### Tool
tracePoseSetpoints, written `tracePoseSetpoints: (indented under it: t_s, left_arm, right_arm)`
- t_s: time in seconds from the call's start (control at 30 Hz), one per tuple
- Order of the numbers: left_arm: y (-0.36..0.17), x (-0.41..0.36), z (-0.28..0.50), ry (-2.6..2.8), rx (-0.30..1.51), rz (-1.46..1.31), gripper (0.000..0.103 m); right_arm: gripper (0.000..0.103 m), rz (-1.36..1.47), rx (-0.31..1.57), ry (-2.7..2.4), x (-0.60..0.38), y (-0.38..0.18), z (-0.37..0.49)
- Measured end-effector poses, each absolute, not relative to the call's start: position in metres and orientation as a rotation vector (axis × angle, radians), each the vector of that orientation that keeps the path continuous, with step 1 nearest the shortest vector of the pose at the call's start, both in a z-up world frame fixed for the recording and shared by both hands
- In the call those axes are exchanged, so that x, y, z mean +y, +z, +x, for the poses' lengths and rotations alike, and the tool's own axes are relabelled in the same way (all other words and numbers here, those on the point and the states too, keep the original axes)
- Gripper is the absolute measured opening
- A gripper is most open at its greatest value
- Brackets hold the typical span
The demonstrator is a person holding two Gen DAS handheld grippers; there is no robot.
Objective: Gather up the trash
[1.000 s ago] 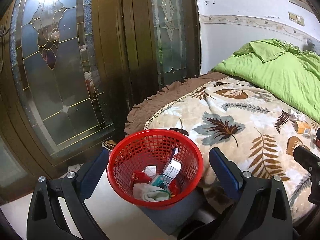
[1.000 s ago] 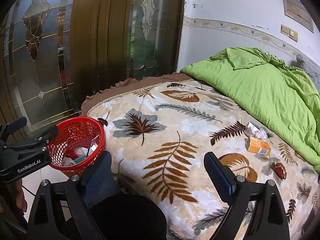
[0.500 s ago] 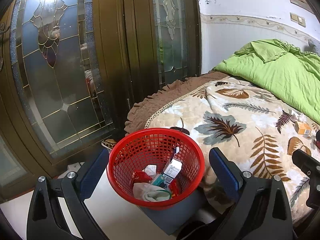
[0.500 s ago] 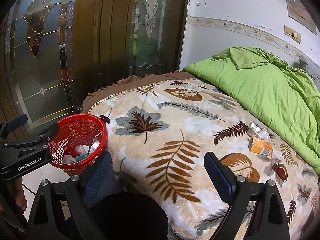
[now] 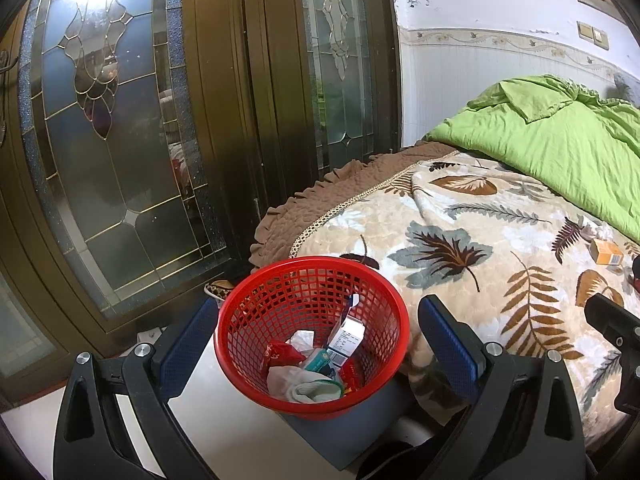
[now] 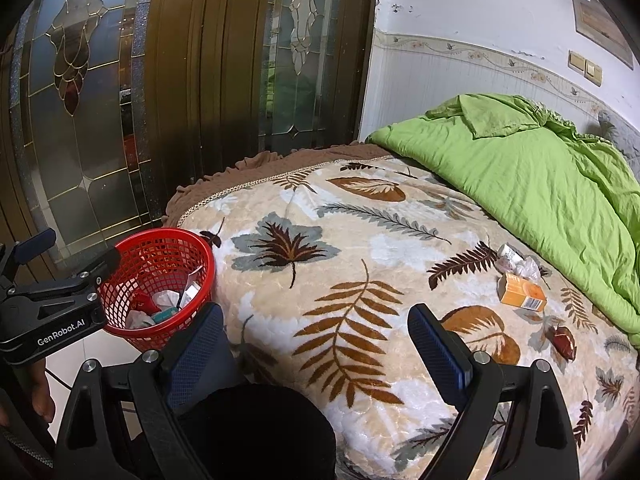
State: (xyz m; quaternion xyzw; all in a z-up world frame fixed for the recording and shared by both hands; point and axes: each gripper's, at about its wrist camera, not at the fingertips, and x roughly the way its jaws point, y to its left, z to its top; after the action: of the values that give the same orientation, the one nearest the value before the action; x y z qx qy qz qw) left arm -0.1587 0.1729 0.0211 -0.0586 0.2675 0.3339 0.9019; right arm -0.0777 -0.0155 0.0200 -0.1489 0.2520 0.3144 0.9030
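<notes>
Orange box (image 5: 606, 251) print unreadable; red wrapper (image 5: 635, 276) cut by frame edge.

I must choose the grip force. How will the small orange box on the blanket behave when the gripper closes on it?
The orange box looks like thin printed cardboard, so it is probably light and may crush under a hard squeeze. It lies flat on the soft leaf-patterned blanket, so it should not roll, though it may sink slightly if pressed. The right gripper is open and empty.

Your left wrist camera sits close over the red basket (image 5: 312, 332) by the bed's left corner, facing the glass door (image 5: 120, 140). Your right wrist camera looks across the bed (image 6: 360, 280) from its near edge, sharing the basket, door and green quilt (image 6: 520, 168).
</notes>
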Motion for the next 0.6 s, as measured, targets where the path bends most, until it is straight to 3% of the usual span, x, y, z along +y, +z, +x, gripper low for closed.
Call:
tracePoseSetpoints:
  t_s: [0.6]
  left_arm:
    - [0.0193, 0.1764, -0.1557, 0.685, 0.563, -0.100, 0.100]
  right_arm:
    - [0.096, -0.309, 0.527, 0.652, -0.0127, 0.0190, -0.0777]
